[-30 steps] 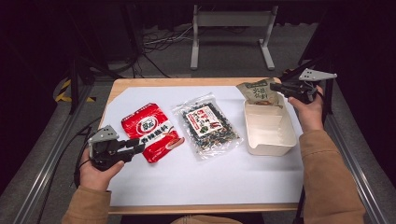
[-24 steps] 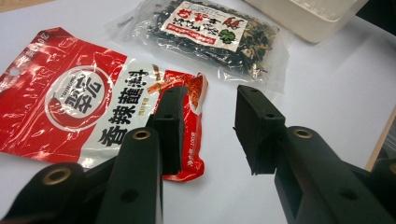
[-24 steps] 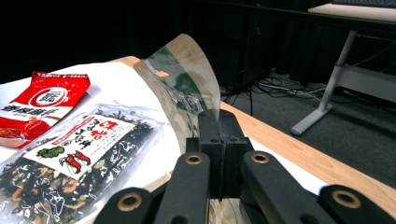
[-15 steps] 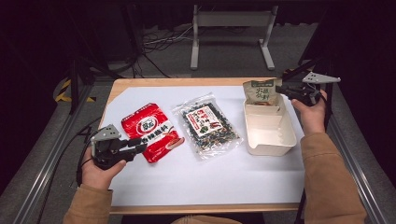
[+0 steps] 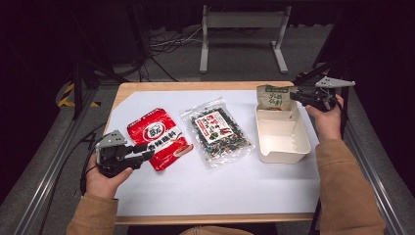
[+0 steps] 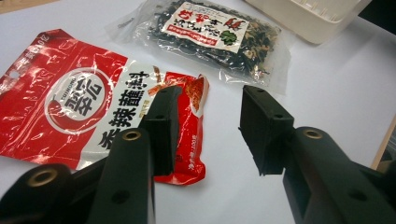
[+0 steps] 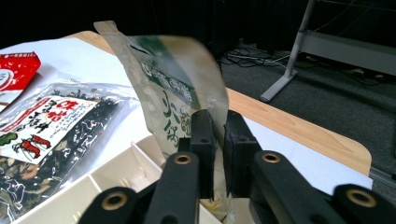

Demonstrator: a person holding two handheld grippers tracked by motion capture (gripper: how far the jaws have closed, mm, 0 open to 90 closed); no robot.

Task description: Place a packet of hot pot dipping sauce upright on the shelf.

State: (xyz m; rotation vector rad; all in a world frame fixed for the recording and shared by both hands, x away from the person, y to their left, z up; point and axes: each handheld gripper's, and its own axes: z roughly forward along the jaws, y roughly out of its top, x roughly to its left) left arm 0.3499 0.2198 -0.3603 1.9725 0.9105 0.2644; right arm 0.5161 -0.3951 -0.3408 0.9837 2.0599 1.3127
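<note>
My right gripper (image 5: 295, 95) (image 7: 215, 140) is shut on a green and beige pouch (image 5: 273, 97) (image 7: 182, 88), held upright above the far end of a cream divided box (image 5: 281, 133) (image 7: 112, 182). A red seasoning packet (image 5: 157, 137) (image 6: 88, 100) lies flat at the left of the white sheet. My left gripper (image 5: 145, 155) (image 6: 205, 130) stands open low over that packet's near right corner, with nothing between its fingers. A clear bag of dark dried food (image 5: 216, 130) (image 6: 212, 35) (image 7: 42, 140) lies between the red packet and the box.
A white sheet (image 5: 215, 191) covers most of the wooden table (image 5: 195, 86). Metal rails run along both sides of the table. A grey metal stand (image 5: 242, 22) and cables sit on the floor beyond the far edge.
The right gripper has lifted the green pouch slightly and shifted it a little to the right over the box's far end. The left gripper has barely moved.
</note>
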